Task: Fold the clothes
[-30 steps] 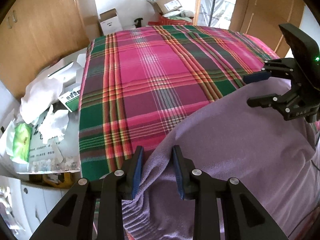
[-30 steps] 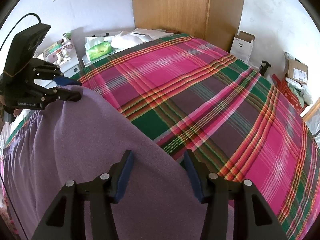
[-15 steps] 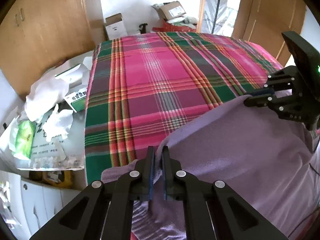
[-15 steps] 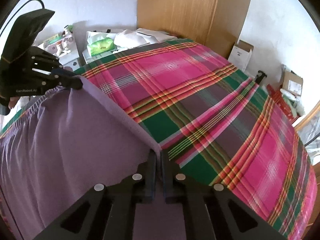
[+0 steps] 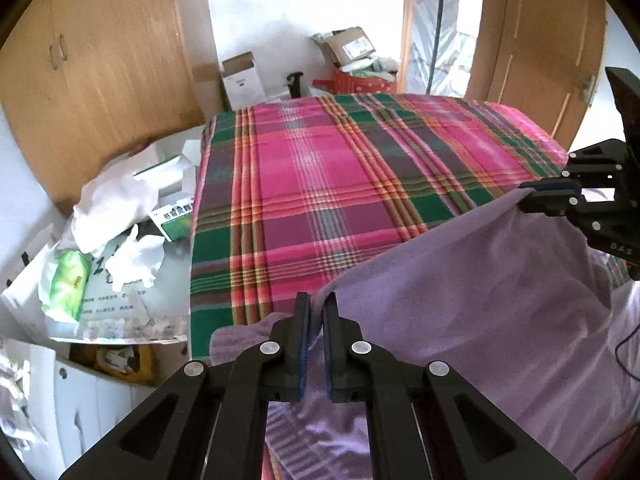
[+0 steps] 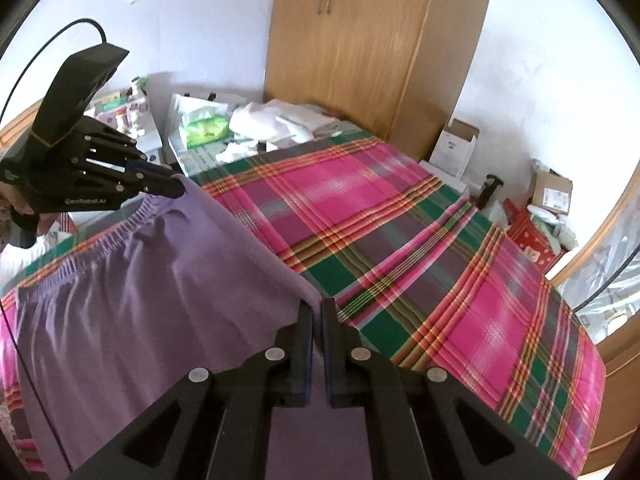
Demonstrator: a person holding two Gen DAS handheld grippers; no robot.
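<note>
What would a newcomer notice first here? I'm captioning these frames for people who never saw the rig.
First, the pink-and-green plaid bedspread filling the middle of both views. Next, the purple garment at the near edge, lifted and stretched between the left gripper and the right gripper, each shut on one end of its top edge. Then the wooden wardrobe against the wall behind the bed.
</note>
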